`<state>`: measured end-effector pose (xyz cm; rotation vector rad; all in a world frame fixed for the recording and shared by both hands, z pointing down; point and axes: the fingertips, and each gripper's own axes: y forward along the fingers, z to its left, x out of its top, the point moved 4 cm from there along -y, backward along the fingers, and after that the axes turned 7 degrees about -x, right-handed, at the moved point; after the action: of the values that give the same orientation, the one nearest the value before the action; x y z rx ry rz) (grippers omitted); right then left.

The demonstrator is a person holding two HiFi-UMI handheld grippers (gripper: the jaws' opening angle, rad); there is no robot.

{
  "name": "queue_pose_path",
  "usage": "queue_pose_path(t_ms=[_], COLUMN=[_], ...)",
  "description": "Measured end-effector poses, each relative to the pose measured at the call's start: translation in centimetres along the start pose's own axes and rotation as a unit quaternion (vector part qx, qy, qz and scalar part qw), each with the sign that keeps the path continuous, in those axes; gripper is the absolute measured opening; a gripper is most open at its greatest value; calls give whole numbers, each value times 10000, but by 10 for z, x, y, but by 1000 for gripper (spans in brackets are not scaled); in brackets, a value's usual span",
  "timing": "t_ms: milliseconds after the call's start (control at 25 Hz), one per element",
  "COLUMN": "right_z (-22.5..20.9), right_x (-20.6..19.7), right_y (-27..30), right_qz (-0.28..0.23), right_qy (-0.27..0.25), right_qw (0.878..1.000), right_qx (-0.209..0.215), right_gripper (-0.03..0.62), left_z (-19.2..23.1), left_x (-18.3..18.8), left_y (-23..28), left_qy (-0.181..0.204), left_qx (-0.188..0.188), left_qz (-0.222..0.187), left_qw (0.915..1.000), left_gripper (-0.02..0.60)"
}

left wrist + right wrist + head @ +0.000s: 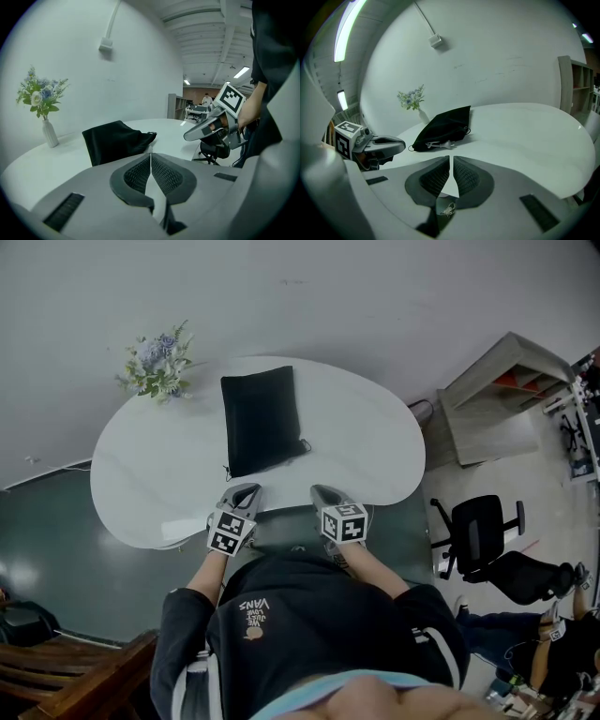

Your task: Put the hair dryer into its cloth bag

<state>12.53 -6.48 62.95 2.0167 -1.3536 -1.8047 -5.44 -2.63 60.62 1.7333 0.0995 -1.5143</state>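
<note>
Black cloth bag (260,420) lies on the white desk (375,465), about in the middle, with its open end turned toward us. It looks a bit puffed up. We cannot see the hair dryer itself, so we cannot tell if it is inside. At the bag's open end a small white thing (437,144) pokes out, and we cannot tell what it is. A thin drawstring (303,443) hangs off that end too.

Our left gripper (244,493) is at the near edge of the desk, just in front of the bag but not touching it. Its jaws are pressed together with nothing between them. Our right gripper (323,493) is beside it at the same edge, a little apart. Its jaws are closed too, with only a thin line between them, and they hold nothing.

A white vase of blue and white flowers (159,367) stands at the far left of the desk, near the bag's back corner. A black office chair (478,531) stands on the floor to the right of the desk.
</note>
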Motion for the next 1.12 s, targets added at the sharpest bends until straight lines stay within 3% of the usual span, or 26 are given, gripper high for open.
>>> queue_pose_path(t_ms=[480,680,1120], right_z=[27,35,33], right_x=[-4,-2,16], right_y=[-32,-41,-45], right_qz=[-96,-189,-462], right_qy=[-378,-575,-538], right_qw=[9981,9967,9966], right_qx=[476,545,409], right_gripper=[52,52,48], left_z=[-22,-26,-28], left_x=[-7,-7,-8], left_y=[-29,-42,-56], left_qy=[-518,-711,-895], left_qx=[516,738,852], left_qz=[-338,-505,-595], left_qw=[9967,9935,9906], left_gripper=[20,18,18])
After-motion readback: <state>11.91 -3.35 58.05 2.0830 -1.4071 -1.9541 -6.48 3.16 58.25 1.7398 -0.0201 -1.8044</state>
